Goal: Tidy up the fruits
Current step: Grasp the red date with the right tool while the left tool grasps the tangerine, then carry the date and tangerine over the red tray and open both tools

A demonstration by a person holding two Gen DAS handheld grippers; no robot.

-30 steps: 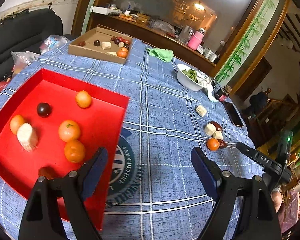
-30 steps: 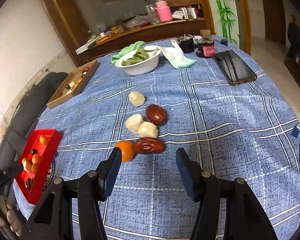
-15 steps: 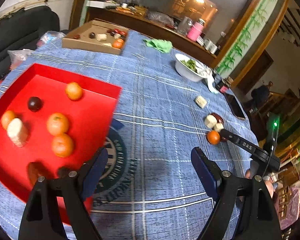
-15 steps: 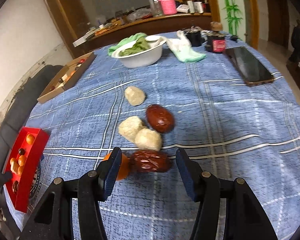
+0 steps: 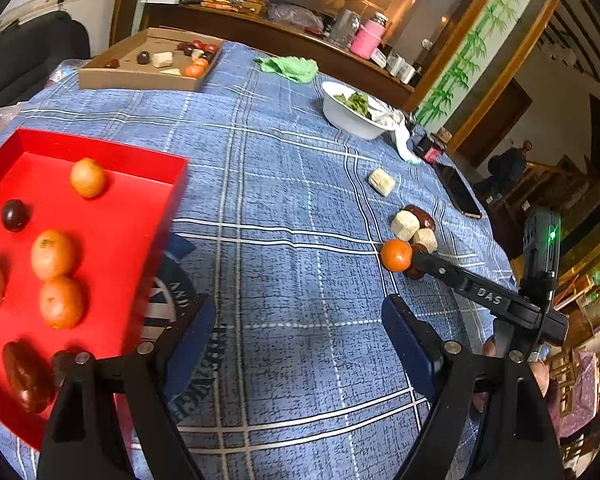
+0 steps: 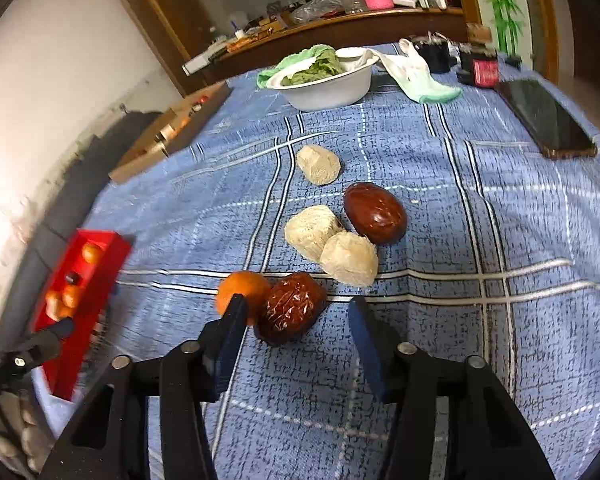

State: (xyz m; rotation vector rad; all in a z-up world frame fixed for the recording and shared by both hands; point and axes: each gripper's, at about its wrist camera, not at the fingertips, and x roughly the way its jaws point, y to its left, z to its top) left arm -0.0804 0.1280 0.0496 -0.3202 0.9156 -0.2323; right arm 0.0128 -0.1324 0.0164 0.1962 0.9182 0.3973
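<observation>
Right wrist view: the wrinkled date (image 6: 294,307) lies on the table (image 6: 500,340) between the right gripper (image 6: 296,332) jaws, its long axis slanting from lower left to upper right, glossy dark red-brown and creased. Those jaws have just been closing around it; the left pad is at its side, the right pad stands apart, so it is not clamped. An orange (image 6: 242,294) touches the date's left end, partly behind the left pad. Two pale lumps (image 6: 332,246) and a smooth date (image 6: 374,212) lie just beyond. Left gripper (image 5: 296,344) jaws stand wide over bare cloth beside the red tray (image 5: 140,216) of fruit.
</observation>
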